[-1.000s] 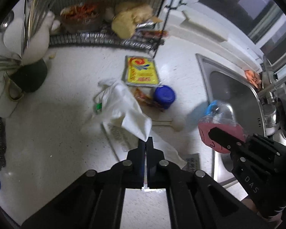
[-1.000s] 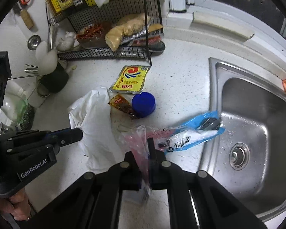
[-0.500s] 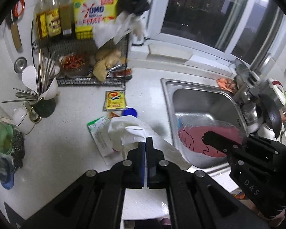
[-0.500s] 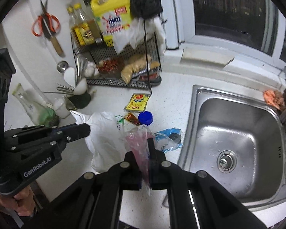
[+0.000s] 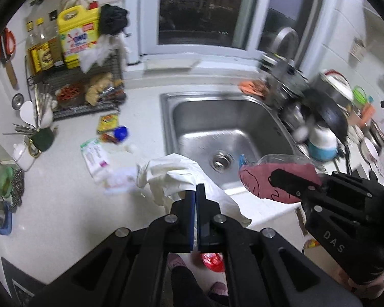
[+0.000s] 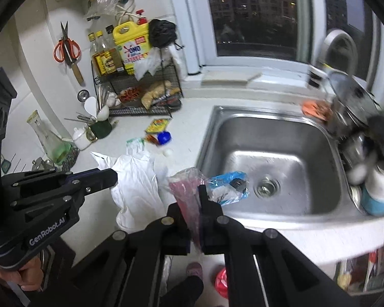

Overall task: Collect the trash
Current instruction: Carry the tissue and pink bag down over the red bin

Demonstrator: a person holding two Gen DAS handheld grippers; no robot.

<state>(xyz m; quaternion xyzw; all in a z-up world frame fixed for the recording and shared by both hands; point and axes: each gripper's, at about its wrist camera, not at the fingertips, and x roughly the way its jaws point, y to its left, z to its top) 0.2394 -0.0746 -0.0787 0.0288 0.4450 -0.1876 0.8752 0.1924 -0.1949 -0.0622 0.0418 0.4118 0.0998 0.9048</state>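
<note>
**Two bags held above the counter's front edge**

The left gripper (image 5: 196, 192) is seen with its fingers pressed together on a fold of the white plastic bag (image 5: 176, 176), which hangs beside the sink (image 5: 227, 128) over the front edge of the counter (image 5: 64, 192). The right gripper (image 6: 201, 192) is seen pinching the pink plastic bag (image 6: 185, 194), gathered into a narrow strip between its fingers.

In the right wrist view, a blue wrapper (image 6: 227, 186) is shown hanging against that bag over the sink's near rim; in the left wrist view only a sliver of blue is visible, but the pink bag's flat face with dark line drawing is shown. The scissors on the wall (image 6: 66, 48) are shown whole only in the right wrist view.

Left on the counter, near the wire rack (image 5: 82, 102) at the back edge, are a yellow sachet (image 5: 107, 122), a blue cap (image 5: 120, 132) and a white printed packet (image 5: 96, 157). Whether the small white object beside the cap is trash cannot be told.
</note>
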